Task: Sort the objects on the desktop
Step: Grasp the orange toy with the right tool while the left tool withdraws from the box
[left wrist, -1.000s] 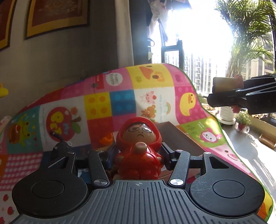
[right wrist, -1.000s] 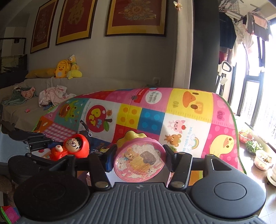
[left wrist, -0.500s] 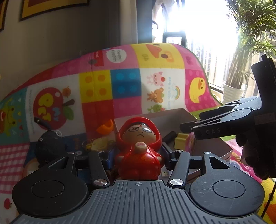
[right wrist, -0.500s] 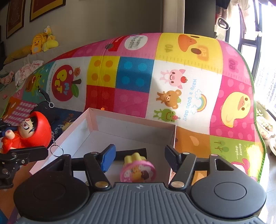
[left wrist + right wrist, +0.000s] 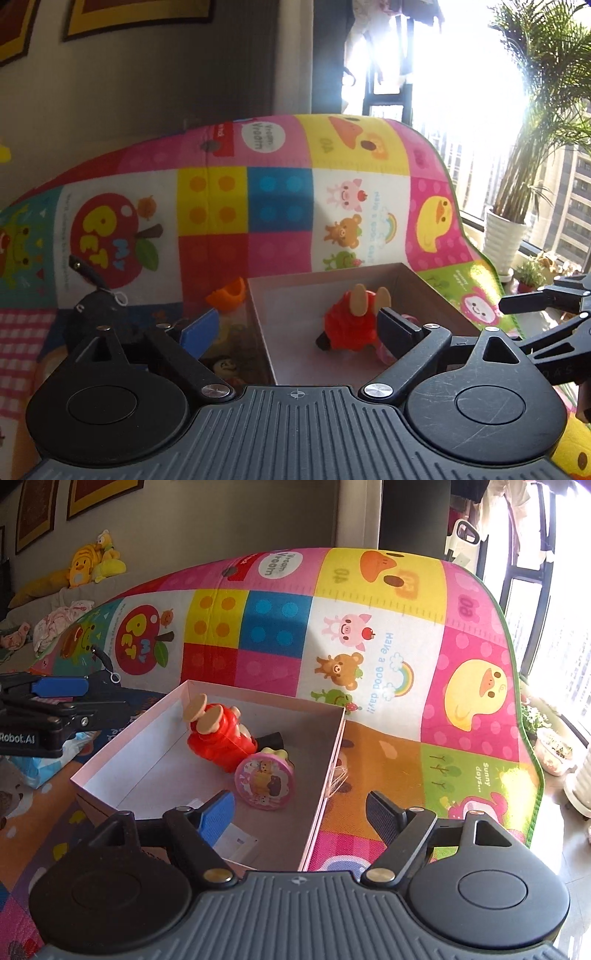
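A shallow pink-white box lies on a colourful play mat. Inside it a red hooded doll lies upside down, feet up, next to a round pink toy with bear print and a black item. The doll also shows in the left wrist view inside the box. My left gripper is open and empty above the box's near-left corner. My right gripper is open and empty above the box's near-right side.
Left of the box lie an orange piece, a black pouch with a strap and a small figure face. A white card lies in the box. Potted plants stand by the window; plush toys sit on a sofa.
My left gripper opened and dropped the red doll into the box. My right gripper, open after releasing the pink toy, pulled back and up from the box.
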